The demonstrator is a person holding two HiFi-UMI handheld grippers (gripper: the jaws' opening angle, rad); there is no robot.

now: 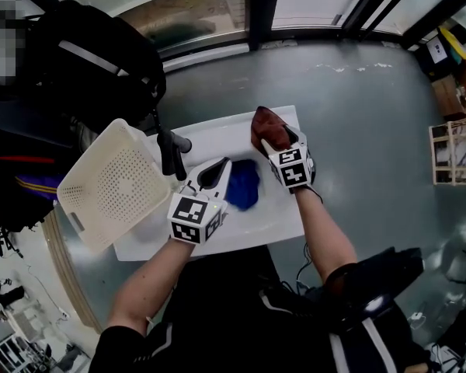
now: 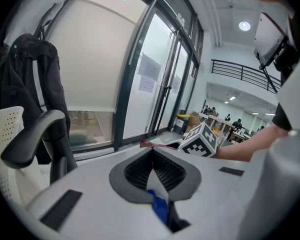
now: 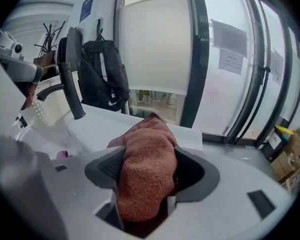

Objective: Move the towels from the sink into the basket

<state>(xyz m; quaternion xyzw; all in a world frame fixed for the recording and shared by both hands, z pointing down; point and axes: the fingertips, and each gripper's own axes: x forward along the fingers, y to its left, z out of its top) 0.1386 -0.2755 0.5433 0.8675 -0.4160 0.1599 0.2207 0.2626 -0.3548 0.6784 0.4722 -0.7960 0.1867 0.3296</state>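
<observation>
A white sink (image 1: 217, 138) with a black faucet (image 1: 169, 154) lies below me. A blue towel (image 1: 243, 185) sits in its basin. My left gripper (image 1: 215, 173) hangs just left of that towel, touching its edge. In the left gripper view its jaws (image 2: 152, 151) meet at the tips, and a strip of the blue towel (image 2: 160, 206) shows through the gap beneath them. My right gripper (image 1: 279, 140) is over the sink's far right part, shut on a rust-brown towel (image 1: 270, 129). That towel (image 3: 147, 169) bulges out between the jaws.
A cream perforated basket (image 1: 109, 185) stands tilted at the sink's left end, beside the faucet. A black backpack (image 1: 85, 61) hangs behind it at the upper left. Grey floor and glass doors lie beyond the sink. A wooden rack (image 1: 454, 150) stands far right.
</observation>
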